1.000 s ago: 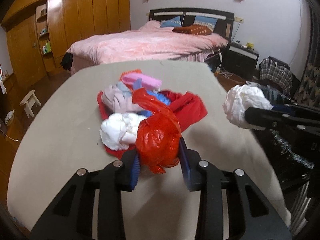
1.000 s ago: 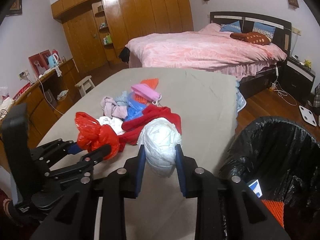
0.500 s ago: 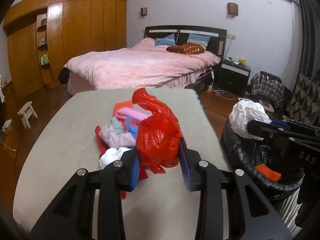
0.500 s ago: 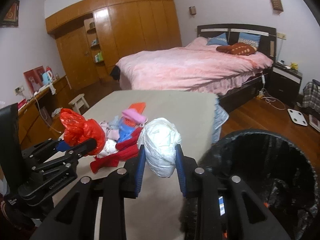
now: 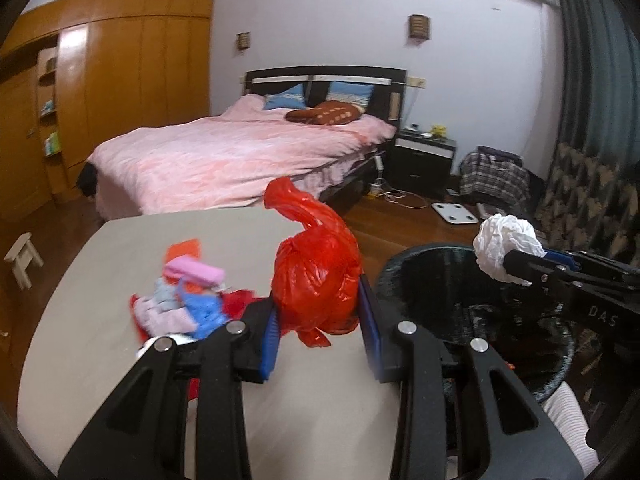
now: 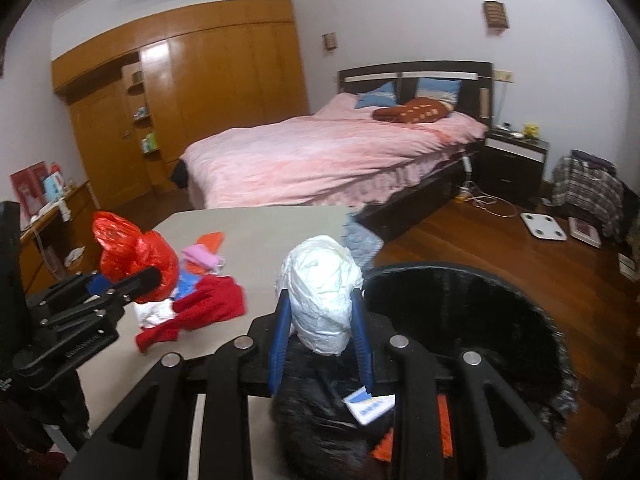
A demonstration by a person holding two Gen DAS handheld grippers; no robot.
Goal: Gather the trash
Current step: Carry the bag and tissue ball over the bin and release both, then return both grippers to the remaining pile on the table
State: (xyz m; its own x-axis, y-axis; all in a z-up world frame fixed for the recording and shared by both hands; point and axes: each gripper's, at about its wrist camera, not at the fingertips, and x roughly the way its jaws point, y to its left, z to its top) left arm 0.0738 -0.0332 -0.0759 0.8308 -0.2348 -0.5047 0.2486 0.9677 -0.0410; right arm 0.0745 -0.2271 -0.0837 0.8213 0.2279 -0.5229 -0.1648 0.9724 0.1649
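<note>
My left gripper is shut on a red plastic bag and holds it above the table's right edge, beside the bin. The bag also shows in the right wrist view. My right gripper is shut on a crumpled white wad and holds it over the near rim of the black-lined trash bin. The wad and the bin also show in the left wrist view. Paper and orange scraps lie inside the bin.
A pile of clothes, red, pink, blue and white, lies on the grey table. Behind stand a pink bed, a wooden wardrobe, a nightstand and a small stool. A white scale lies on the wood floor.
Both grippers have lifted and moved right with their loads, from over the clothes pile toward the bin. The white wad is now over the bin's rim.
</note>
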